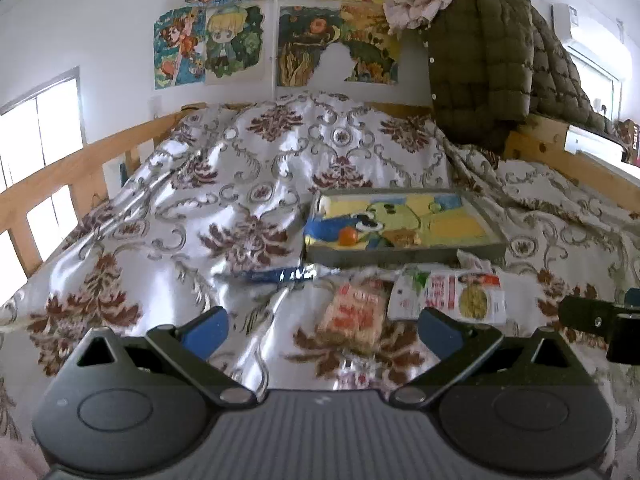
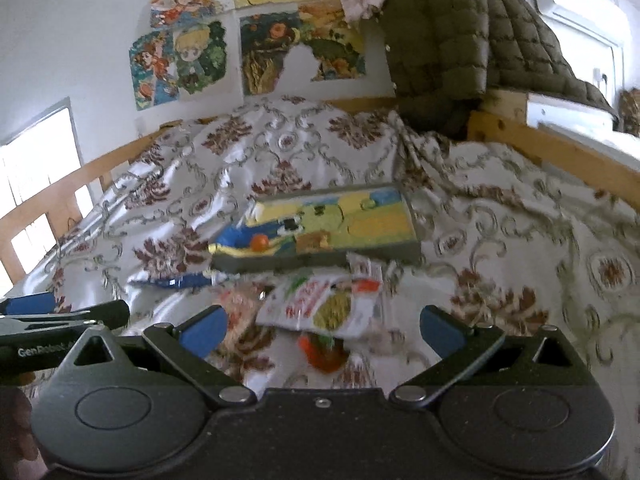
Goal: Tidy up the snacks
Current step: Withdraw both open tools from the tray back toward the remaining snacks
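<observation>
Bed covered in a white satin quilt with maroon floral print (image 1: 248, 184); all positions given relative to the shallow grey tray with a yellow-and-blue cartoon lining (image 1: 400, 258), which lies mid-quilt. Inside the tray, at its near-left: one small round orange sweet (image 1: 348, 237); a brownish item beside it, too blurred to identify. Just in front of the tray's near wall: a white snack packet with red lettering and a yellow food picture (image 1: 448, 294), a clear pink-and-red wrapped snack (image 1: 354, 316) to its left, and a blue foil wrapper (image 1: 276, 274) at the near-left corner. Left gripper (image 1: 320, 330) spread wide, holding nothing, aimed at the pink snack. Right gripper (image 2: 320, 332) likewise wide and empty, over the white packet. Judgement: sorting barely begun. Close on a packet's flat body, not its crinkly edge; lift clear of the tray wall.
</observation>
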The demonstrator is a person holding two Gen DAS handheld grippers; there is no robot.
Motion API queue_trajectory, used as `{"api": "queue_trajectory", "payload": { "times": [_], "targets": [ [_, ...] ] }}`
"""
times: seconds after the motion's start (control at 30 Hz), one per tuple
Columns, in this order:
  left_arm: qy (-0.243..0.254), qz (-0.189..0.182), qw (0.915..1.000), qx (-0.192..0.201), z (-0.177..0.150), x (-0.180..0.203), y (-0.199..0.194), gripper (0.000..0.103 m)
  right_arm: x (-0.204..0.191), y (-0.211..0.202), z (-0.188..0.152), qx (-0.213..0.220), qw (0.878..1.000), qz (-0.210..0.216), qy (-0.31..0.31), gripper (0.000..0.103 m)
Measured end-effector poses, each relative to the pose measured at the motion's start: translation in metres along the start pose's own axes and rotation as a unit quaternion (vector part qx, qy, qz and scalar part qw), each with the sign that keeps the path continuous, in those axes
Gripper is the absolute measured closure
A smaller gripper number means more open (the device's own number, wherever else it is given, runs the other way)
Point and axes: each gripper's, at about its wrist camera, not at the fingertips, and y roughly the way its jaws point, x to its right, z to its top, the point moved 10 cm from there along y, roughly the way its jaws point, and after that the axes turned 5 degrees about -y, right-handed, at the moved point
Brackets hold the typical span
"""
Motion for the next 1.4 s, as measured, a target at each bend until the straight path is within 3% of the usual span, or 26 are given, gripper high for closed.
{"api": "queue_trajectory", "payload": {
  "times": [0.57, 1.4],
  "targets": [
    [0.007, -0.007, 0.9993, -0.035, -0.055, -0.007, -0.013, 0.000, -0.002, -0.009, -0.055, -0.042, 0.999, -0.034, 0.007, 0.001],
    [0.010, -0.002, 0.9992, -0.040, -0.050, -0.011, -0.004, 0.000, -0.002, -0.003, -0.056, -0.051, 0.998, -0.032, 0.004, 0.001]
  ]
}}
